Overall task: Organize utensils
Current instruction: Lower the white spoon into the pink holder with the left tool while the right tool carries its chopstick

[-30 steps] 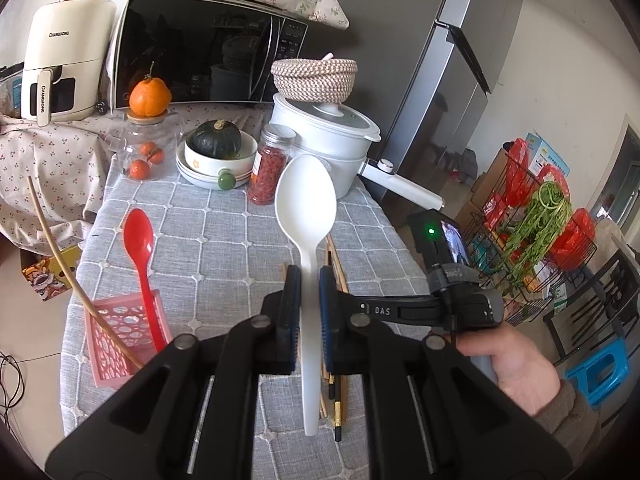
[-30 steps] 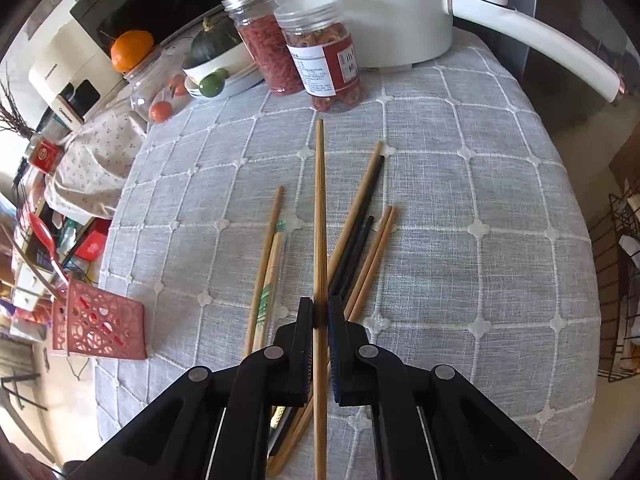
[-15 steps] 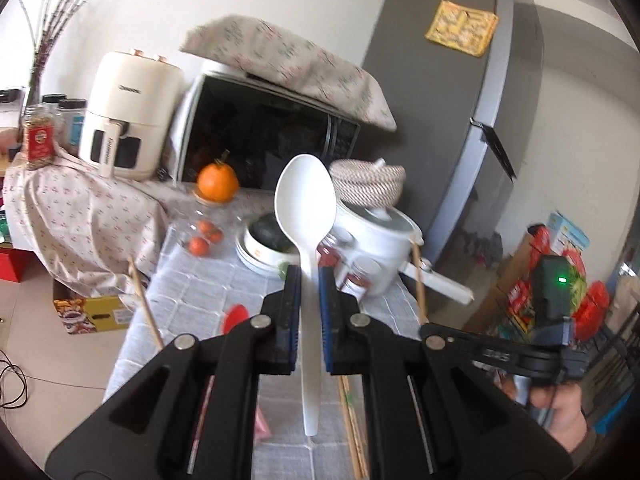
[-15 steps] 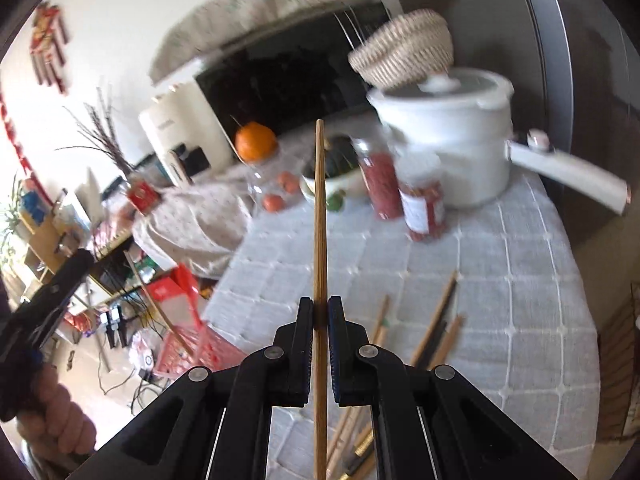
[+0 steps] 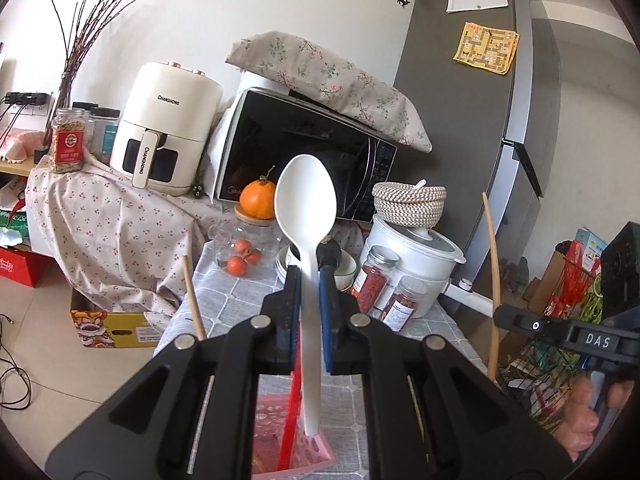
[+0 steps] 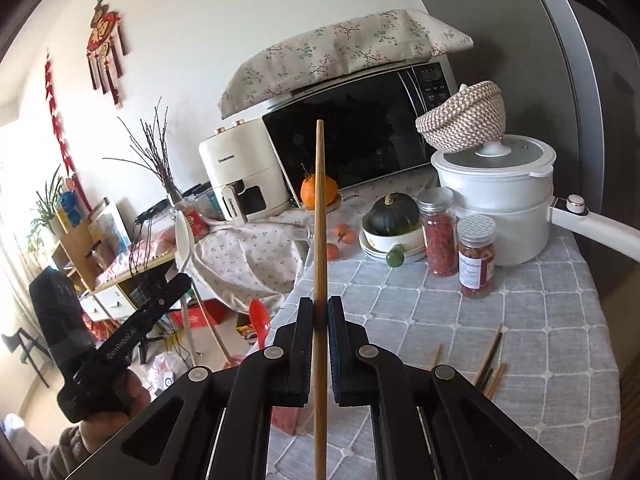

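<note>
Tools (image 5: 310,280) (image 6: 320,312) clamp spoon (image 5: 306,204) and chopstick (image 6: 320,216).

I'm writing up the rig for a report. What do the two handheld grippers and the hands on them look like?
Both the left gripper and the right gripper are matte black, with silver pivot rivets and blue-faced fingers. The right one's body has white "DAS" lettering. A bare hand grips it; the other hand's sleeve is grey-beige.

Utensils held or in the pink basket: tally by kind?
Spoons: 2 (white spoon in left gripper, red spoon in pink basket)
Chopsticks: 2 (held chopstick in right gripper, basket chopstick)
Total: 4
</note>
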Tool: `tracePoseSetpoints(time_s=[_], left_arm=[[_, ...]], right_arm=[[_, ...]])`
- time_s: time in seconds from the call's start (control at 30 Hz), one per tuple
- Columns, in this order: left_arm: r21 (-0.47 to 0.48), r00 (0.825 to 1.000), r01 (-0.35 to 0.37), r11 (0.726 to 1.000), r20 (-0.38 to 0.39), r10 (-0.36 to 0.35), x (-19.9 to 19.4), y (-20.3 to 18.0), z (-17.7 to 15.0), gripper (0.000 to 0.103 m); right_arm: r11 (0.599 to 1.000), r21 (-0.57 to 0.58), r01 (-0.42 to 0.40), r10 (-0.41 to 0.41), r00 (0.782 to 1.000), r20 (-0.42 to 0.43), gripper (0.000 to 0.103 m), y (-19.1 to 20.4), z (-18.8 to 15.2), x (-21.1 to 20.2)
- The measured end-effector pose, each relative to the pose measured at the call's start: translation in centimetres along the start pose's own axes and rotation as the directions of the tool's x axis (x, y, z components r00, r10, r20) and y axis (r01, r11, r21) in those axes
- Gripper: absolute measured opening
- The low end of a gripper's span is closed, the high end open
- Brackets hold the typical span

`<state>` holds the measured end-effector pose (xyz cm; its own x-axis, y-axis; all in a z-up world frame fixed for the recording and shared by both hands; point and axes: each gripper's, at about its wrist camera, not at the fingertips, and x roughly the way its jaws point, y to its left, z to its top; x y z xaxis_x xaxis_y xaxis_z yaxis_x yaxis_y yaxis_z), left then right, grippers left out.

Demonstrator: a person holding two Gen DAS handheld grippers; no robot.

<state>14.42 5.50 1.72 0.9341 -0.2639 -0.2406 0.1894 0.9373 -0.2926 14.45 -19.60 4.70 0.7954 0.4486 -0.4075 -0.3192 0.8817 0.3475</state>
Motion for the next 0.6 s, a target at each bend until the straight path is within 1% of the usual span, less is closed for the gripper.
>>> tracePoseSetpoints(time_s=[0.13, 0.4, 0.53, 0.6], left_arm=[[0.031, 1.0, -0.019, 0.999, 0.022, 0.019, 0.0, -0.2, -1.3, 0.01], [0.12, 0.997, -0.074, 0.99, -0.007, 0.075, 1.0, -0.2, -5.5, 0.01], [0.125, 0.994, -0.083, 0.989, -0.054, 0.09, 1.3, 0.2, -6.7, 0.01], [0.109, 0.99, -0.083, 0.991, -0.106, 0.094, 1.3, 0.4, -7.1, 0.01]], right_arm=[[1.0, -0.006, -0.013, 0.013, 1.0, 0.01, 0.007, 0.8, -0.6, 0.2], [0.999, -0.02, -0.039, 0.039, 0.999, 0.025, 0.007, 2.2, -1.2, 0.9], [0.999, -0.027, -0.037, 0.038, 0.999, 0.009, 0.007, 2.5, -1.6, 1.4], [0.999, -0.028, -0.034, 0.034, 0.999, 0.009, 0.007, 2.6, -1.7, 1.4]])
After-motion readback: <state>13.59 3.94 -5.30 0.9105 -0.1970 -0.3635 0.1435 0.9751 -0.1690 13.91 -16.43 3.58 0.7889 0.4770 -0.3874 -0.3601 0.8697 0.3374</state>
